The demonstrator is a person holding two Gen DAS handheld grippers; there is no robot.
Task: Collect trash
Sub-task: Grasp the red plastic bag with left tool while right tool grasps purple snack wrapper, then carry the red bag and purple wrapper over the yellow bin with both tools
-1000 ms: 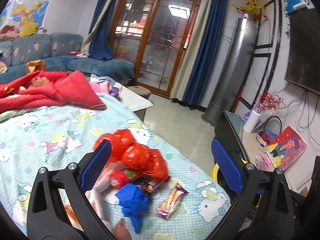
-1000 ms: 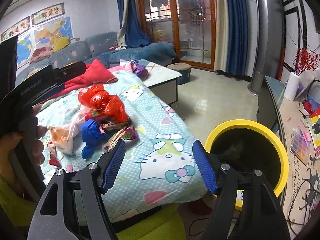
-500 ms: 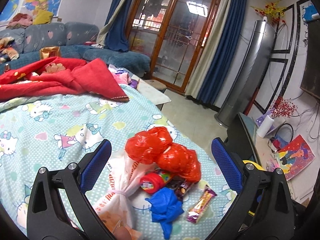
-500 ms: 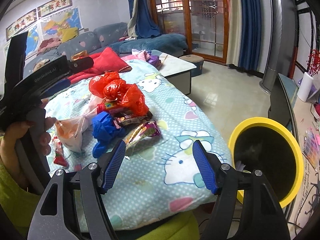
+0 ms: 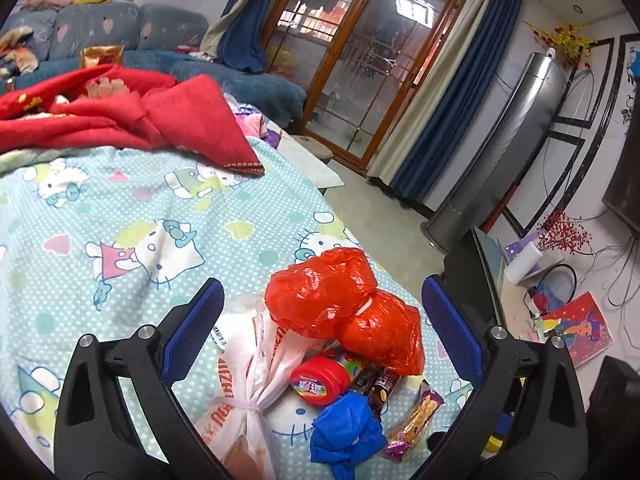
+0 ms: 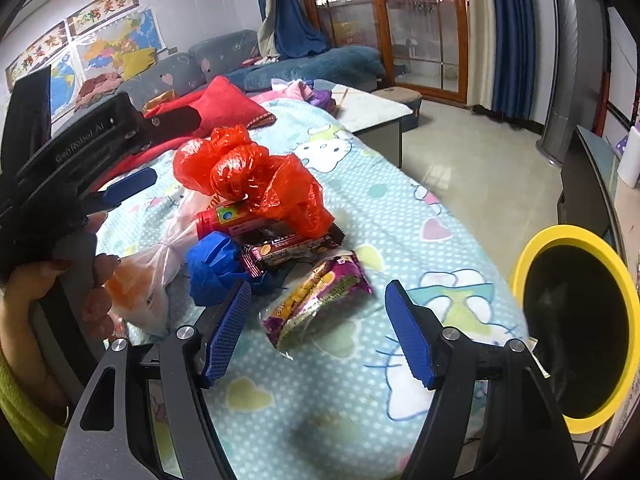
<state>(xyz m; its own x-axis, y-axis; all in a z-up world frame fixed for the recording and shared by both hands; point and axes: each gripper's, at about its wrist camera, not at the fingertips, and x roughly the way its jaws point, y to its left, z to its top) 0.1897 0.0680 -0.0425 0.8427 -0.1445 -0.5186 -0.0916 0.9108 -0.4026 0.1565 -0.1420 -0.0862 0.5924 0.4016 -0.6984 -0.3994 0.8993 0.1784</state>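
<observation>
R wrist: hand-held gripper (image 6: 318,332) agape over wrapper (image 6: 316,304)

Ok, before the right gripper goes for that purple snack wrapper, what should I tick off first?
1. Right gripper open, nothing held: ok.
2. Purple snack wrapper sits between its fingers, clear of the pile: ok.
3. Blue crumpled wad close by the left finger: not ok, may snag.
4. Yellow-rimmed bin open beside the bed: ok.
5. Left gripper open, over the red plastic bag, out of the way: ok.
6. Room left in the bin: cannot tell.
</observation>
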